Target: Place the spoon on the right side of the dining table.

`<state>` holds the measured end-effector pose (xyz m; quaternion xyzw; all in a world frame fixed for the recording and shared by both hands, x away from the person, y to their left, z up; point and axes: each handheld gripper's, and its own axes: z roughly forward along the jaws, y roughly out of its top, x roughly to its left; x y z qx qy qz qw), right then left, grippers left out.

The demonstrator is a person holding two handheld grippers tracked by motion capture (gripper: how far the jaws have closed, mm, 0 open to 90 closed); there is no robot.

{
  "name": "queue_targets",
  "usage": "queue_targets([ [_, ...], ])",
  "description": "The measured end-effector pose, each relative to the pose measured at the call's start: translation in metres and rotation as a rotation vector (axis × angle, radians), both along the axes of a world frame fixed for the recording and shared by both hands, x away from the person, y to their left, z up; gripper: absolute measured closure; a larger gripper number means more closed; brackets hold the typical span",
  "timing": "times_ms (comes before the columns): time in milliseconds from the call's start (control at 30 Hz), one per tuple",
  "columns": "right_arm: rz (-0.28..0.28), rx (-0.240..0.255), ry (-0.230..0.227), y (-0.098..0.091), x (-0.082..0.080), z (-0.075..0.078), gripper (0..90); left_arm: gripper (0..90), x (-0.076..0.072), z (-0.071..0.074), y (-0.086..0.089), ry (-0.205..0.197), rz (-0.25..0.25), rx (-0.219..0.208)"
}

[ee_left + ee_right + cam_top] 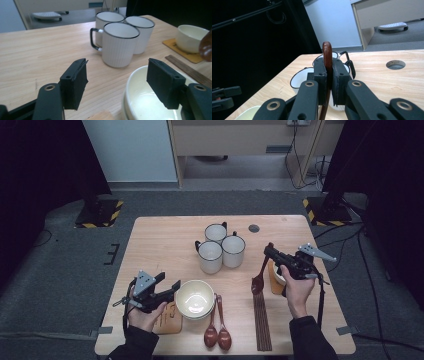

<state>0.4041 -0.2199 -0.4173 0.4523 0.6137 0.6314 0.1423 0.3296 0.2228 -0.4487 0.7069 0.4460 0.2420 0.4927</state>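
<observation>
- My right gripper (270,251) is clamped on the handle of a dark reddish-brown wooden spoon (259,276); its jaws pinch the handle near the end; the spoon's bowl hangs down just above the tabletop, beside a row of dark wooden chopsticks (261,320)
- My left gripper (169,283) stands apart with nothing between its pads; its jaws straddle the near rim of a cream ceramic bowl (194,298) without touching it
- Three white ribbed mugs with black rims (220,247) stand clustered further back on the light wooden table (160,240)
</observation>
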Motion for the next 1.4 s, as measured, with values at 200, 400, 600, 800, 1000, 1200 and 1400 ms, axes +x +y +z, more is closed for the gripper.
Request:
queue_targets([
  [200,-0.006,0.005,-0.012,-0.001,0.003,0.004,83.9,30.2,0.008,-0.011,0.015,0.034,0.056,0.011],
  [400,-0.013,0.0,-0.017,-0.003,0.007,0.006,83.9,27.9,0.015,-0.021,0.029,0.07,0.109,0.011],
  [600,-0.019,-0.001,-0.026,-0.003,0.011,0.009,83.9,25.5,0.021,-0.031,0.041,0.099,0.149,0.023],
  [800,-0.027,-0.005,-0.033,-0.005,0.015,0.011,83.9,23.4,0.027,-0.042,0.05,0.13,0.169,0.051],
  [1000,-0.04,0.006,-0.032,-0.008,0.018,0.01,83.9,21.8,0.036,-0.057,0.059,0.19,0.209,0.104],
  [1200,-0.053,0.013,-0.046,-0.011,0.02,0.015,83.9,19.6,0.041,-0.065,0.061,0.21,0.221,0.152],
  [1400,-0.071,0.007,-0.049,-0.014,0.022,0.016,83.8,19.3,0.045,-0.072,0.064,0.227,0.231,0.179],
])
